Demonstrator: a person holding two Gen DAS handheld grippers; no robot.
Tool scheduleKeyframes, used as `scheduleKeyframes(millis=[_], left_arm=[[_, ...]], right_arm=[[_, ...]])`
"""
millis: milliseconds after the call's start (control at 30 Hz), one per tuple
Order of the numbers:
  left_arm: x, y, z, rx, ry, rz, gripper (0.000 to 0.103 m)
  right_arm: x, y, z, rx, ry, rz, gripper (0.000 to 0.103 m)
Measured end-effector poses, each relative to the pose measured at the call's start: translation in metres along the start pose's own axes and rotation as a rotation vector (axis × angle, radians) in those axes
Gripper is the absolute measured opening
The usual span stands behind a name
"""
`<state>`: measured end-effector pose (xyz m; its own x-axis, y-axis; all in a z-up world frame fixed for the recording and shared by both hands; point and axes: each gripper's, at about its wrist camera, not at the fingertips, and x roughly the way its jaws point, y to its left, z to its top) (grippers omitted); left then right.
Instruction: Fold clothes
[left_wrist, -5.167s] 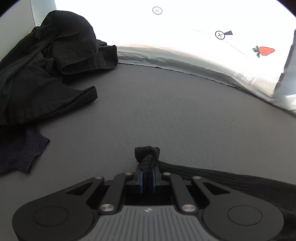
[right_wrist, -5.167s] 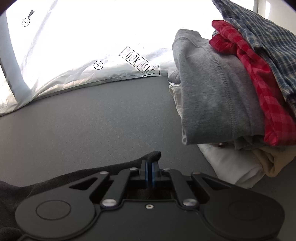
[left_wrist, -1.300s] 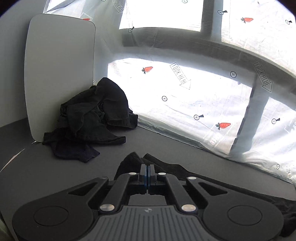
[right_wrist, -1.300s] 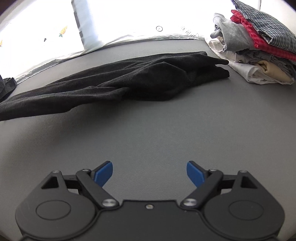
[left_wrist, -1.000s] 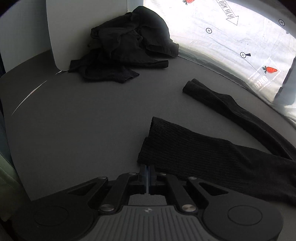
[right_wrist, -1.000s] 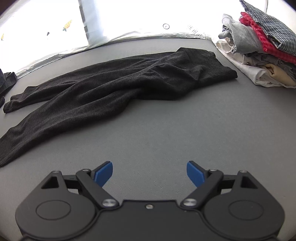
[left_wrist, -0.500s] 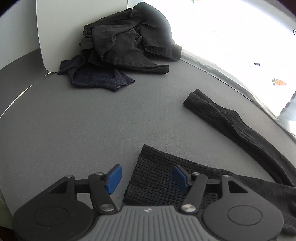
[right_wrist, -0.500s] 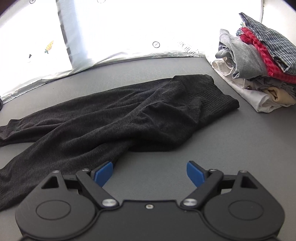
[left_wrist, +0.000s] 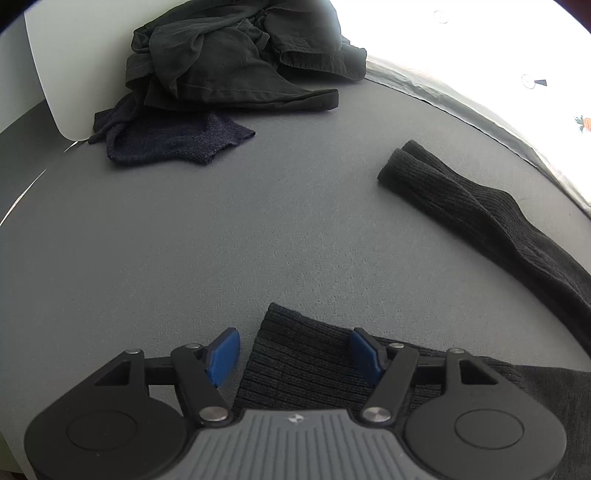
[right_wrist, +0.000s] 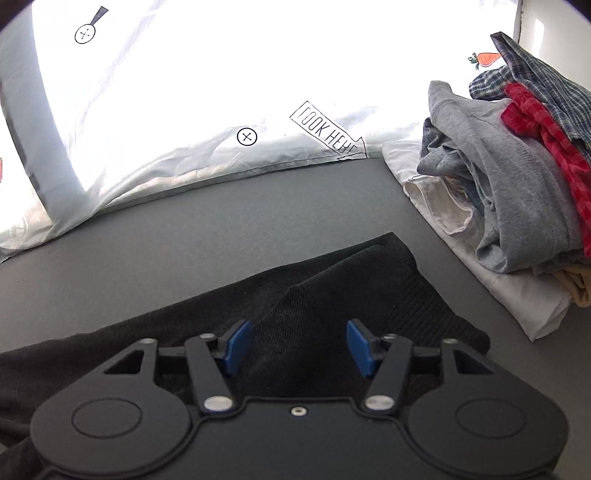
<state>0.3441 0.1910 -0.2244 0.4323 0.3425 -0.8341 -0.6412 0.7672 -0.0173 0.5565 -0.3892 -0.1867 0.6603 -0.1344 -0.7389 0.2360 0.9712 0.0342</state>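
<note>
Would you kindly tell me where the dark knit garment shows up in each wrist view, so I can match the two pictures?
Left wrist: the garment lies bottom centre, one ribbed cuff between the open left tool's fingers, the other cuff at right.
Right wrist: its ribbed end fills the lower middle, under the open right tool, beside the folded pile.
Shared landmark: the grey table and the white printed sheet behind it.

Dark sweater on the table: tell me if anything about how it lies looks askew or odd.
The dark sweater lies rumpled, not flat: a diagonal fold ridge runs across its body. In the left wrist view one sleeve angles away from the other cuff. Both tongs are open over it. Nothing looks damaged.
</note>
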Motion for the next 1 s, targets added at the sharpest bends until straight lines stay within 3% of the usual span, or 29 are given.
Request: scheduleKeyframes(millis=[33, 100, 133, 200, 233, 267, 367, 533, 667, 800, 933, 1000], left_arm=[[0.000, 0.000, 0.000, -0.008, -0.007, 0.000, 0.065], [-0.001, 0.000, 0.002, -0.019, -0.025, -0.001, 0.040], [-0.001, 0.000, 0.003, -0.023, -0.030, -0.010, 0.033], [0.000, 0.000, 0.007, -0.045, -0.026, -0.033, 0.022], [0.000, 0.000, 0.008, -0.057, -0.024, -0.038, 0.022], [0.001, -0.001, 0.010, -0.064, -0.023, -0.045, 0.020], [-0.002, -0.004, 0.018, -0.055, -0.045, -0.073, 0.018], [-0.034, -0.011, 0.043, -0.017, -0.177, -0.165, 0.017], [-0.074, -0.014, 0.057, 0.006, -0.309, -0.277, 0.016], [-0.108, -0.016, 0.048, 0.098, -0.408, -0.302, 0.016], [-0.098, 0.005, 0.016, 0.063, -0.306, -0.255, 0.017], [-0.090, 0.020, -0.002, 0.037, -0.246, -0.218, 0.022]], right_arm=[[0.010, 0.000, 0.007, 0.006, 0.002, -0.014, 0.059], [0.025, 0.000, 0.014, 0.020, 0.019, -0.040, 0.060], [0.034, 0.000, 0.019, 0.029, 0.032, -0.055, 0.060], [0.048, -0.003, 0.021, 0.029, 0.082, -0.031, 0.048], [0.039, -0.007, 0.019, 0.035, 0.066, -0.032, 0.021], [0.029, -0.013, 0.015, 0.043, 0.048, -0.034, 0.012], [0.000, -0.028, 0.006, 0.064, -0.009, -0.041, 0.006], [-0.049, -0.053, -0.009, 0.100, -0.103, -0.053, 0.006], [-0.115, -0.083, -0.054, 0.118, -0.174, -0.105, 0.005], [-0.146, -0.114, -0.118, 0.162, -0.120, -0.146, 0.005], [-0.139, -0.128, -0.169, 0.232, 0.019, -0.138, 0.006], [-0.139, -0.128, -0.175, 0.241, 0.050, -0.128, 0.008]])
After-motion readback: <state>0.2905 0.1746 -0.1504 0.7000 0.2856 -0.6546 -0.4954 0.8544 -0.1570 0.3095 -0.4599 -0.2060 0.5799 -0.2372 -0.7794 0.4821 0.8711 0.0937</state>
